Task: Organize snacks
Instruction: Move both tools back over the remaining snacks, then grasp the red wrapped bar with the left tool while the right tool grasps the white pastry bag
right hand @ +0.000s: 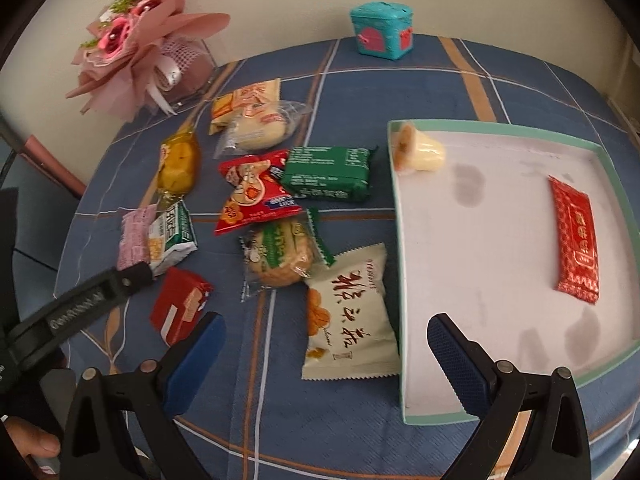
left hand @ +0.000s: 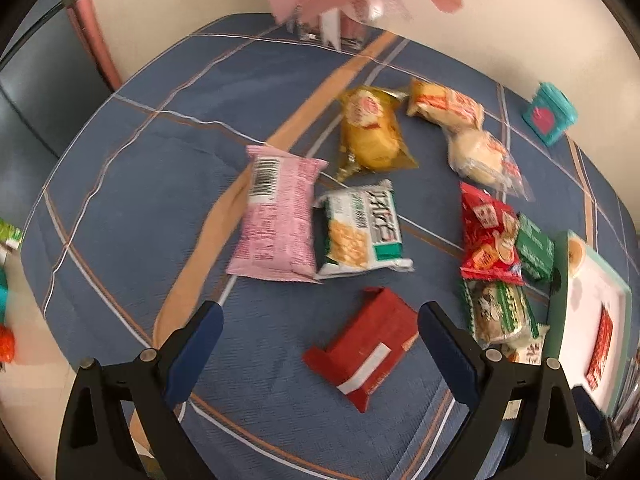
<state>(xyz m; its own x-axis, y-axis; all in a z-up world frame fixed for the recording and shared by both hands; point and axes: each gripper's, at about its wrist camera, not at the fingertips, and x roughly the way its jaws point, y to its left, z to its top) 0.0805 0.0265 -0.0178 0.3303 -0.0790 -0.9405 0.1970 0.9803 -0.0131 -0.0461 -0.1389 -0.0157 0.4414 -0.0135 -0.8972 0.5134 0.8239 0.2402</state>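
Note:
Several snack packets lie on a blue checked tablecloth. My left gripper [left hand: 320, 330] hangs open just above a small red packet [left hand: 366, 344], which lies between its fingers. Beyond it lie a pink packet [left hand: 278, 212] and a green-white cracker packet [left hand: 360, 230]. My right gripper [right hand: 326, 340] is open over a white packet with orange flowers [right hand: 348, 316], at the edge of a white tray with a green rim [right hand: 400, 240]. The tray holds a red sachet [right hand: 576, 240] and a jelly cup [right hand: 418, 148]. The left gripper's finger [right hand: 100, 292] shows in the right wrist view.
A yellow packet [left hand: 370, 132], two bread packets [left hand: 460, 128], a red bag [right hand: 252, 192], a green bar [right hand: 330, 172] and a cookie packet [right hand: 280, 256] lie mid-table. A teal box [right hand: 382, 34] and a pink bouquet [right hand: 140, 48] stand at the back. A person's thumb [right hand: 38, 446] shows bottom left.

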